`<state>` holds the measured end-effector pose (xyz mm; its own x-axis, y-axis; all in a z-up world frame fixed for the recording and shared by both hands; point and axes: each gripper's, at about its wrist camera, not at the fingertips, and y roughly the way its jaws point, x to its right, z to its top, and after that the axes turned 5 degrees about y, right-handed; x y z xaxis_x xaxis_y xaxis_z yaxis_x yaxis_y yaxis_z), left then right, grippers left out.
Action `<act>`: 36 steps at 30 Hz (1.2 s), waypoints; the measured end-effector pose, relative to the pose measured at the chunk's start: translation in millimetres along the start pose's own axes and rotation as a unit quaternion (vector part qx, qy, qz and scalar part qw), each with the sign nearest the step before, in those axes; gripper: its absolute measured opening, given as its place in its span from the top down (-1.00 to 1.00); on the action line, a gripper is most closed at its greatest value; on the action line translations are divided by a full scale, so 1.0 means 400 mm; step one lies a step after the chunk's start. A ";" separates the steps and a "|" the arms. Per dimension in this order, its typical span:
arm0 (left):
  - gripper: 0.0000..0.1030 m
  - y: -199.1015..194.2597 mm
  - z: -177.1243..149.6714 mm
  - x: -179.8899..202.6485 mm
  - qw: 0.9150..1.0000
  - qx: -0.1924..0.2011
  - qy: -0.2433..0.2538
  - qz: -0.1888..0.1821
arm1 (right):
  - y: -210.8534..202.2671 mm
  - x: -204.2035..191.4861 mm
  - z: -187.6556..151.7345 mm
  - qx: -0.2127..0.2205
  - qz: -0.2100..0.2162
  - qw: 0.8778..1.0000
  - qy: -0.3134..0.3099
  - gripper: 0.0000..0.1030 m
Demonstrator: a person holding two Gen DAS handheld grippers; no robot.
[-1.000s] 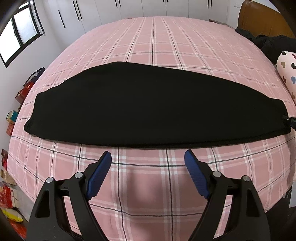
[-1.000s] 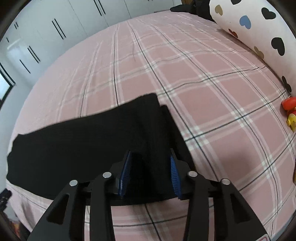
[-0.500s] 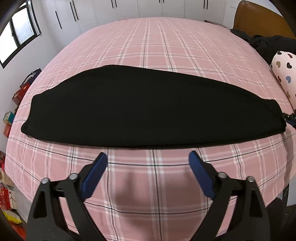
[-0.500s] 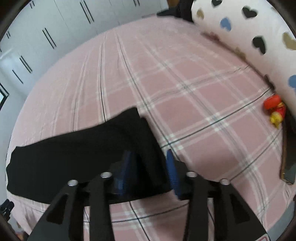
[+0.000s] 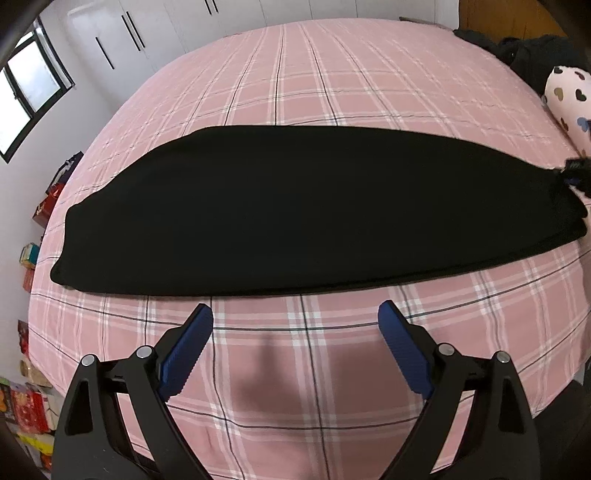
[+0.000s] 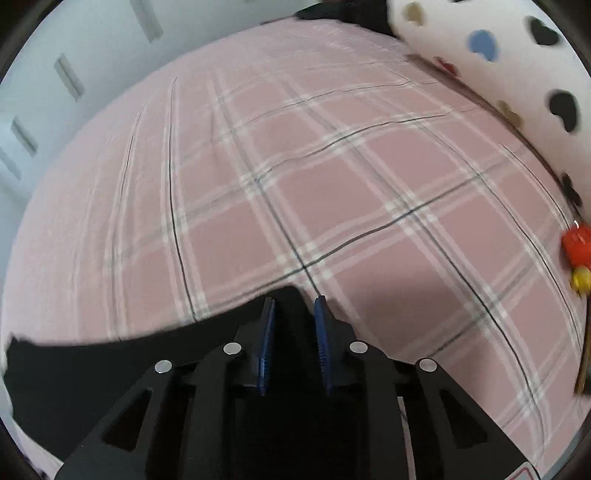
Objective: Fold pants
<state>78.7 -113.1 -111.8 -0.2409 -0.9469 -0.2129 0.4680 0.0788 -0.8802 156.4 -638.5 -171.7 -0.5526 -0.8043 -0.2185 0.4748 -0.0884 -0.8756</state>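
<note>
Black pants [image 5: 295,210] lie folded lengthwise in a long strip across the pink plaid bed [image 5: 314,96]. My left gripper [image 5: 295,321] is open and empty, hovering just in front of the strip's near edge. My right gripper [image 6: 293,314] is shut on the right end of the pants [image 6: 110,362] and has it lifted off the bed; it also shows in the left wrist view [image 5: 572,177] at the strip's right end. The cloth under the right gripper is hidden by its frame.
A white pillow with heart prints [image 6: 517,66] lies along the right side, with a small red and yellow toy [image 6: 578,251] beside it. Dark clothes [image 5: 532,48] lie at the far right corner. Wardrobe doors [image 5: 147,29] stand behind the bed. Boxes [image 5: 29,258] crowd the floor at left.
My right gripper has closed on the pants' right end and lifted it, so the cloth sits lower in its view. My left gripper shifted slightly and stays open.
</note>
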 end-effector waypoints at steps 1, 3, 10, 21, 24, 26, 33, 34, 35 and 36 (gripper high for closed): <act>-0.72 0.007 0.001 0.000 1.000 -0.002 -0.003 -0.003 | -0.017 -0.003 -0.010 0.005 0.002 1.000 -0.006 0.45; -0.72 0.019 0.001 -0.008 1.000 -0.007 -0.009 -0.009 | -0.061 0.013 -0.058 0.011 0.008 1.000 -0.006 -0.05; -0.72 0.037 -0.008 -0.021 1.000 -0.016 -0.014 -0.009 | -0.086 0.145 -0.176 -0.004 0.026 0.997 0.072 -0.46; -0.79 0.006 -0.017 -0.108 0.998 0.016 -0.067 0.000 | -0.070 0.184 -0.190 -0.018 0.133 0.977 0.165 -0.55; -0.79 0.021 -0.010 -0.185 0.993 0.012 -0.115 -0.002 | -0.061 0.146 -0.183 -0.018 0.111 0.984 0.137 -0.56; -0.79 0.027 -0.010 -0.241 0.989 0.013 -0.148 -0.002 | -0.056 0.124 -0.181 -0.019 0.124 0.984 0.124 0.02; -0.79 0.050 0.025 -0.339 0.984 0.028 -0.177 -0.004 | -0.098 0.070 -0.172 0.003 0.142 0.981 0.135 0.67; -0.79 0.053 0.031 -0.344 0.983 0.030 -0.180 -0.013 | -0.123 0.050 -0.169 0.013 0.149 0.980 0.132 0.67; -0.78 0.055 0.038 -0.345 0.982 0.031 -0.182 -0.022 | -0.143 0.033 -0.164 0.019 0.157 0.979 0.127 0.67; -0.78 0.059 0.051 -0.339 0.982 0.036 -0.180 -0.034 | -0.162 0.013 -0.159 0.023 0.164 0.979 0.121 0.68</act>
<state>139.6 10.6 -94.9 0.0358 -0.9991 0.0206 0.5231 0.0012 -0.8523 79.4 -599.7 -143.6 -0.5084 -0.6312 -0.5858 0.6818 0.1205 -0.7216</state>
